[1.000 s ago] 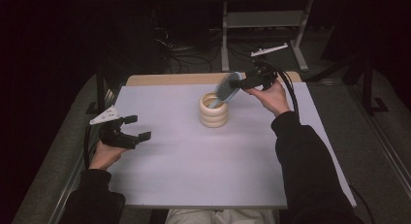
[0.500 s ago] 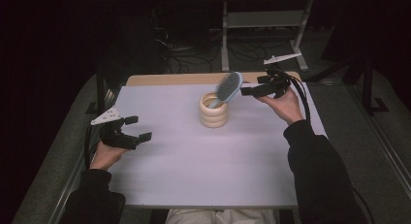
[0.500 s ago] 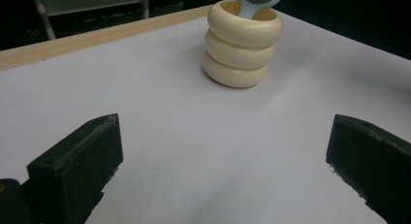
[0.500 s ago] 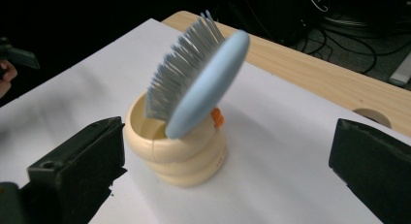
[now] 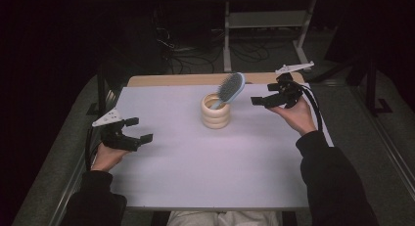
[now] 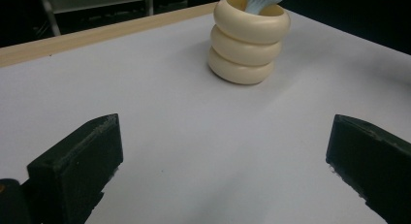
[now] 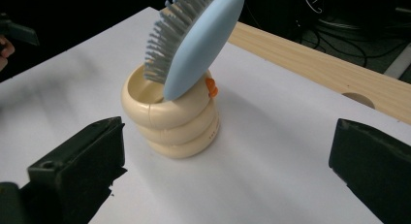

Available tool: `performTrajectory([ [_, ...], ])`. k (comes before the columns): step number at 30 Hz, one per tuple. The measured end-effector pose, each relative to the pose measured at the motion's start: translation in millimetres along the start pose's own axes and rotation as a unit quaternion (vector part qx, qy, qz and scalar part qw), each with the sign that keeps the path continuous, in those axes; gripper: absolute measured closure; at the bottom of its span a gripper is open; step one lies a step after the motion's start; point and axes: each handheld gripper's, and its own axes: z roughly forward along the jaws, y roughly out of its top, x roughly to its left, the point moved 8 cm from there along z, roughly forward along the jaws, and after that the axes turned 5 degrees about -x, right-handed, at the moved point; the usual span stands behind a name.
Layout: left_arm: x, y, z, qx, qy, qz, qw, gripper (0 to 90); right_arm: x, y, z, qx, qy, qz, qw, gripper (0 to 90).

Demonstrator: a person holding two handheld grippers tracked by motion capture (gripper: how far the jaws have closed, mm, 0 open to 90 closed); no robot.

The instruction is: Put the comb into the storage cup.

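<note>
1. I've got a pale blue oval hairbrush with grey bristles [image 5: 231, 87] standing handle-down in a cream, three-ringed ribbed holder [image 5: 216, 111], head leaning out over the rim toward my right side.
2. The holder sits on the white counter [image 5: 195, 177], toward the far middle, near the wooden strip [image 5: 166, 80] along the back edge.
3. My right gripper [image 5: 262, 101] hangs just beside the brush head, jaws spread wide, gripping nothing, apart from the brush.
4. My left gripper [image 5: 142, 130] rests low at the near left, well apart from the holder, jaws also wide and empty.
5. Risk as I read it: the brush is top-heavy and tilted, so a nudge from my right jaws could tip it out or topple the holder.
6. The holder looks light; nothing braces it, so a sideways brush could slide it toward that back edge.
7. There's a small orange spot [image 7: 210, 88] on the holder's side; I can't tell what it is.
</note>
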Motion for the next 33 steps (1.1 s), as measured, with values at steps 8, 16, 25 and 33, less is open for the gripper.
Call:
performTrajectory([
  [8,0.0,-1.4,0.8,0.000,-0.003,-0.004,1.0000,0.0,3.8,-9.3,-8.2,-0.006,-0.002,-0.010,0.9999,0.0],
  [16,0.0,0.9,-0.7,-0.007,-0.002,-0.006,1.0000,0.0,4.9,-16.4,-16.0,-0.017,0.002,-0.005,0.9998,0.0],
  [25,-0.3,0.5,-0.4,-0.006,-0.003,-0.006,1.0000,0.0,6.6,-30.8,-21.8,-0.005,-0.008,-0.026,0.9996,0.0],
  [33,0.1,1.5,-2.4,-0.010,-0.003,-0.005,0.9999,0.0,5.9,-41.4,-29.4,-0.007,-0.013,-0.023,0.9996,0.0],
])
